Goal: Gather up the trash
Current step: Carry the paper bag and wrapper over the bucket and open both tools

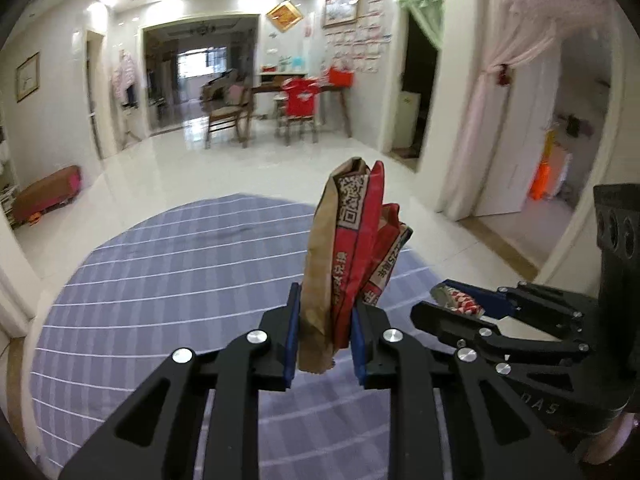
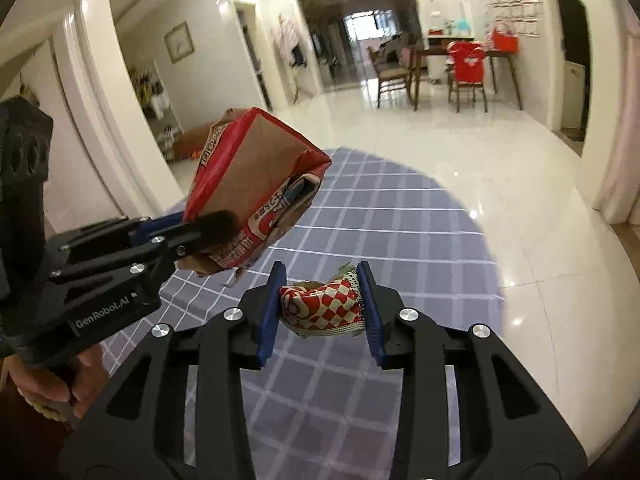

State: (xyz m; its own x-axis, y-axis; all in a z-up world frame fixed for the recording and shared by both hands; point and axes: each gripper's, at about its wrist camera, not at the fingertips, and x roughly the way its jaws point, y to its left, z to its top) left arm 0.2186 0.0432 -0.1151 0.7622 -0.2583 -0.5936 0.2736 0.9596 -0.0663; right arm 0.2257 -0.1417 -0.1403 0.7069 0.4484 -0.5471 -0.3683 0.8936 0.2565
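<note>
Counter [image 1: 168,264]: round-edged surface under a blue-grey cloth [image 2: 400,216] with a white grid of thin lines. The cloth covers the whole visible top and lies flat, with faint creases near the middle. No loose item shows lying on the cloth in either wrist view; the parts nearest the cameras are hidden.

Floor [image 1: 224,168]: glossy white tile, beyond the far edge of the counter, reflecting ceiling lights. Standing on it, well apart from the counter: a dark wooden dining table [image 2: 460,54] with wooden chairs [image 1: 226,116]. Left of the counter, against the wall: a low brown box [image 1: 48,196].
</note>
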